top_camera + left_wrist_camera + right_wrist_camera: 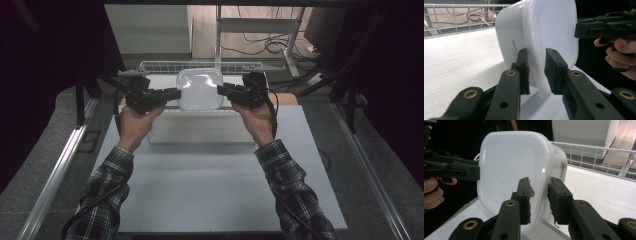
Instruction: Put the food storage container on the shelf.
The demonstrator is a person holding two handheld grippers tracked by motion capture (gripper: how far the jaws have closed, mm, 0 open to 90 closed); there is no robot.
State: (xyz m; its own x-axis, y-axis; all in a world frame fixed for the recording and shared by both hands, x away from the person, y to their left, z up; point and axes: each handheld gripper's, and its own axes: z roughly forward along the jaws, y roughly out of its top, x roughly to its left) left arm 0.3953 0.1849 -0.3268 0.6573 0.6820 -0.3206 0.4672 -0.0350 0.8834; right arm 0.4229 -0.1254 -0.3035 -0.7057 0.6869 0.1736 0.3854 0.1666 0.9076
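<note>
2 tools flank 1 white plastic container [200, 89], and I use that container as my landmark. From the high view I see it held up off the tabletop [210, 185], in front of the wire basket [165, 65] at the far edge, with its broad flat face turned toward the camera.

My left tool [176, 93] sits at the container's left rim, with my left hand [134, 122] below and behind it. In the left gripper view its 2 jaws straddle the container's rim [534, 75]. The pad on the body side lies against the wall, while the pad on the open-face side stands a little off it. So I read the left tool as slightly spread around the rim, not pinching it.

My right tool [220, 90] sits at the container's right rim, carried by my right hand [260, 122]. In the right gripper view its jaws also straddle the rim [539, 195]. The worn pad on the flat-face side is close to the surface, and a gap shows on the other side. This tool too is slightly spread, with the rim between the pads.

A barcode label [563, 168] is stuck on the container's side wall, on the basket side of the right tool. Small printed lettering [514, 46] runs along the side wall above the left tool.
</note>
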